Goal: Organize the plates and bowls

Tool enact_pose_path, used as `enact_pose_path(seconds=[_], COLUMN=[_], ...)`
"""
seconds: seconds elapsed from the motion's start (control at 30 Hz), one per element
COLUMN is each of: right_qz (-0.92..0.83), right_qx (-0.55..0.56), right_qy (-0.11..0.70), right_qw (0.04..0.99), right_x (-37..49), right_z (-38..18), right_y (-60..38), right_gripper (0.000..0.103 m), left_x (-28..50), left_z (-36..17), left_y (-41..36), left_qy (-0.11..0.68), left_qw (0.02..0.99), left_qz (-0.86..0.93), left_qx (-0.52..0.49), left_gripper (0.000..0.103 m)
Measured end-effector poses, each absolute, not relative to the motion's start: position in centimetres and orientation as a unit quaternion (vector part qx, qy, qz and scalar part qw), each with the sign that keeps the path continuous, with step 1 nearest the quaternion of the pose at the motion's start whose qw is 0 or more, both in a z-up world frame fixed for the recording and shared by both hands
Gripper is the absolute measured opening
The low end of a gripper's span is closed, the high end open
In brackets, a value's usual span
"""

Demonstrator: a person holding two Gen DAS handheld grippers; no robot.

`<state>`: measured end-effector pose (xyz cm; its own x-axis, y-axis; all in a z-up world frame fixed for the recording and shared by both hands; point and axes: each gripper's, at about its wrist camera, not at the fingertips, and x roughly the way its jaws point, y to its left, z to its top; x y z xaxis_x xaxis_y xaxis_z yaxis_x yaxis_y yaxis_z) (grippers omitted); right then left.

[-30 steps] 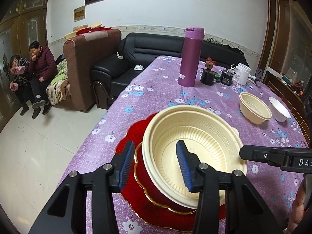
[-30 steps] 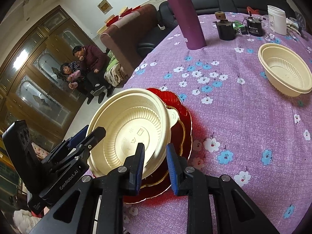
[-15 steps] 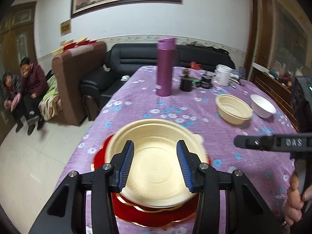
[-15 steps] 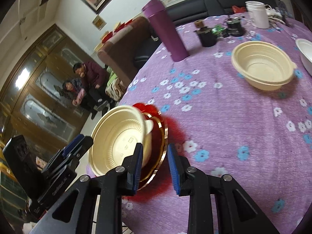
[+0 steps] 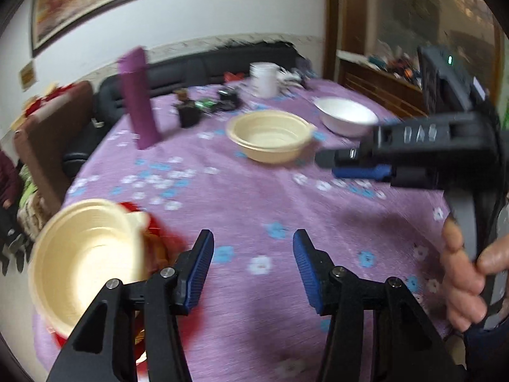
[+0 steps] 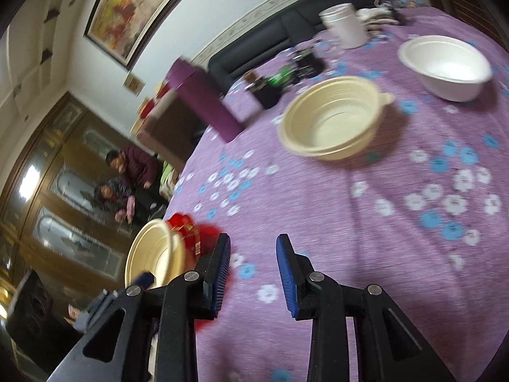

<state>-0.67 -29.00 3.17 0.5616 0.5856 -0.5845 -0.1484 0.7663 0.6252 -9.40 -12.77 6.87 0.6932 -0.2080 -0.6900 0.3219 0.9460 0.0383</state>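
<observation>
A large cream bowl sits on a red plate at the table's near left edge; both also show in the right wrist view, the bowl on the plate. A smaller cream bowl and a white bowl stand farther back. My left gripper is open and empty over bare cloth, right of the stack. My right gripper is open and empty; it also shows in the left wrist view just right of the smaller cream bowl.
A tall purple flask, a white mug and small dark items stand at the back of the purple flowered tablecloth. A black sofa and two seated people are beyond the table's left side.
Both grippers have swung right, away from the bowl-and-plate stack and toward the smaller cream and white bowls. The left gripper let go of the large cream bowl, which stays on the red plate.
</observation>
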Motion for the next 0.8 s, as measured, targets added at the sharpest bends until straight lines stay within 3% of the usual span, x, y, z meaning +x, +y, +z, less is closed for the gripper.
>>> enact_pose_path(seconds=[0.43, 0.57, 0.63, 0.8], right_qz=[0.097, 0.061, 0.038, -0.026], right_qx=[0.335, 0.332, 0.332, 0.358], right_qy=[0.386, 0.376, 0.374, 0.37], right_qw=[0.854, 0.863, 0.865, 0.857], right_x=[-0.6, 1.1, 2.5, 6.7], right_z=[2.7, 4.1, 4.5, 3.7], right_y=[-41.6, -43.8, -45.1, -48.7], right_gripper=[0.034, 0.038, 0.039, 0.04], left_x=[-0.3, 1.7, 2.3, 2.7], left_z=[0.4, 0.0, -0.6, -1.1], left_y=[-16.8, -16.5, -16.6, -16.4], left_qy=[0.43, 0.437, 0.434, 0.447], left_qw=[0.89, 0.889, 0.893, 0.887], left_qz=[-0.129, -0.123, -0.101, -0.103], left_qx=[0.075, 0.056, 0.071, 0.057], left_gripper=[0.053, 0.074, 0.093, 0.096])
